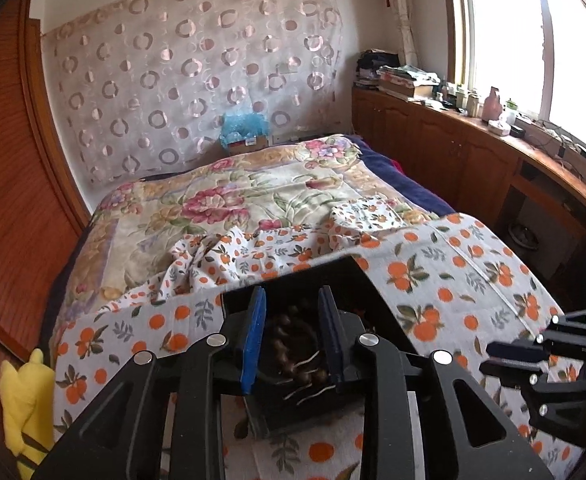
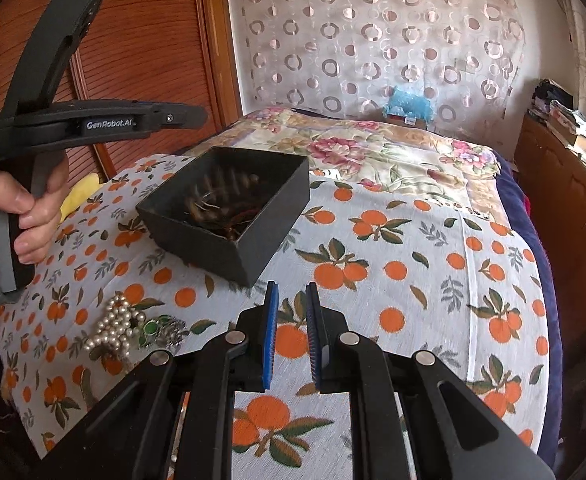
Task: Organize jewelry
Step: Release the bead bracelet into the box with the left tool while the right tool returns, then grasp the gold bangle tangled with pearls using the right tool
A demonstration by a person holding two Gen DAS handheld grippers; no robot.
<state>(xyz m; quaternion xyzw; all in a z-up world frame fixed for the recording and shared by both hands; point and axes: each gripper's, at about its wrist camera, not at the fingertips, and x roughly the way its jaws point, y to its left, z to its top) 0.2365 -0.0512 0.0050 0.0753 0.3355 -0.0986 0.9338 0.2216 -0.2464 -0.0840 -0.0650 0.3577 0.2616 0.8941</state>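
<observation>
A black open box (image 2: 229,208) sits on the orange-print cloth (image 2: 393,280) and holds brown bead bracelets (image 2: 213,200). In the left wrist view my left gripper (image 1: 293,336) is open, hovering above the box (image 1: 333,280), with a brown bead bracelet (image 1: 293,344) lying in the box between its fingers. A pearl necklace (image 2: 117,324) and green-stone jewelry (image 2: 161,328) lie on the cloth at the front left. My right gripper (image 2: 292,336) is open and empty, low over the cloth in front of the box. It also shows in the left wrist view (image 1: 513,360).
The cloth covers a small raised surface at the foot of a floral bed (image 2: 373,148). A wooden wardrobe (image 2: 141,40) stands at left, a cluttered wooden cabinet (image 1: 473,140) under the window at right. A yellow plush toy (image 1: 25,400) sits at the left.
</observation>
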